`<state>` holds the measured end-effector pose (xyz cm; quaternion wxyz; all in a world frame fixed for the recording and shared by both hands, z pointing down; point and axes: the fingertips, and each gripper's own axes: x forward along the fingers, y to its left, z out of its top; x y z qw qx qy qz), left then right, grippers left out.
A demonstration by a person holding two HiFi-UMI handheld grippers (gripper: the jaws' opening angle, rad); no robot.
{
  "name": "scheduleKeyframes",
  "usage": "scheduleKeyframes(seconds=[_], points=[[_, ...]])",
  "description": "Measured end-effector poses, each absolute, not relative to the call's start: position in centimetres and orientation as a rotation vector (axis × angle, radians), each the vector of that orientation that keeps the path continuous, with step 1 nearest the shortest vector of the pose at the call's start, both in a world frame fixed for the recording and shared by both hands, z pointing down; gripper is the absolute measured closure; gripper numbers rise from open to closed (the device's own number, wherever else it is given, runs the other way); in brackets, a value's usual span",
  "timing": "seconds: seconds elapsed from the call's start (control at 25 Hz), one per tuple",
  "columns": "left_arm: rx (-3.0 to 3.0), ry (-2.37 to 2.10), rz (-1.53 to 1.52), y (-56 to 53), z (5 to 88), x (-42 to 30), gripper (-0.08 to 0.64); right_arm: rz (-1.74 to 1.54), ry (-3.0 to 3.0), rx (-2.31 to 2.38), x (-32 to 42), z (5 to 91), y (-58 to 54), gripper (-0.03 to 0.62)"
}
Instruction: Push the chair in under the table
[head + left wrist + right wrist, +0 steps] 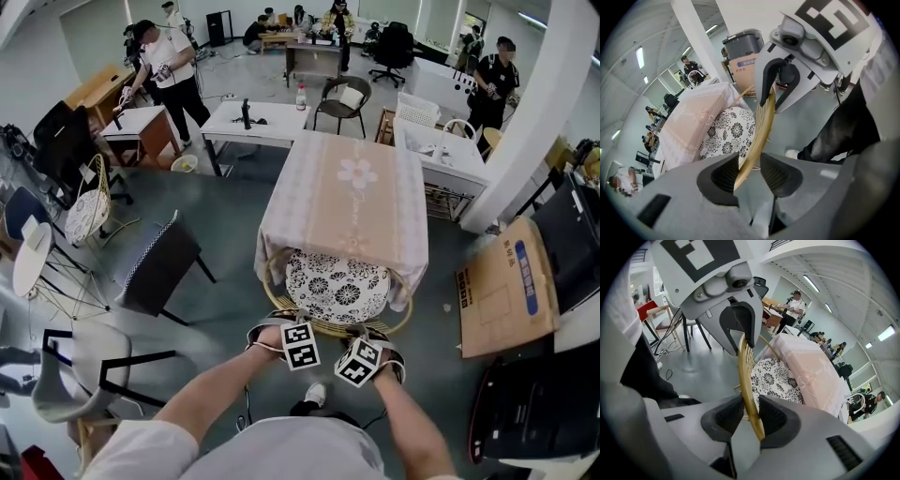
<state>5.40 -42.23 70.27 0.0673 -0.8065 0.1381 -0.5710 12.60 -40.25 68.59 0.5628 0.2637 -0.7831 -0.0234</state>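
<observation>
The table (347,202) under a pink cloth stands ahead in the head view. The chair's seat with its black-and-white floral cushion (336,286) lies partly under the table's near edge. The chair's curved rattan back rim (328,326) faces me. My left gripper (298,342) and right gripper (361,361) sit side by side on that rim. In the left gripper view the rim (759,126) runs between the pads of the left gripper (749,161), which is shut on it. In the right gripper view the right gripper (751,411) is shut on the rim (746,376), with the cushion (776,378) beyond.
A dark chair (155,267) stands left of the table and a white chair (80,366) at lower left. A cardboard box (506,286) leans at the right beside a white pillar (548,112). My shoe (315,395) is behind the chair. People stand at desks farther back.
</observation>
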Motion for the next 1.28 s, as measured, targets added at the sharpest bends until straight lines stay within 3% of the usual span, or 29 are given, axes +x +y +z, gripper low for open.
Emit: scheduleKeyframes(seconds=[0.6, 0.96, 1.28], points=[[-2.461, 0.575, -1.660, -41.7, 68.4, 4.6, 0.417, 0.063, -1.845, 0.775, 12.7, 66.7, -39.2, 0.477], [-2.649, 0.782, -1.459, -40.4, 64.9, 4.8, 0.417, 0.189, -1.988, 1.077, 12.3, 61.6, -39.4, 0.511], [-2.972, 1.075, -1.092, -39.0, 59.3, 5.3, 0.448, 0.307, -2.104, 1.283, 11.0, 57.7, -38.1, 0.526]])
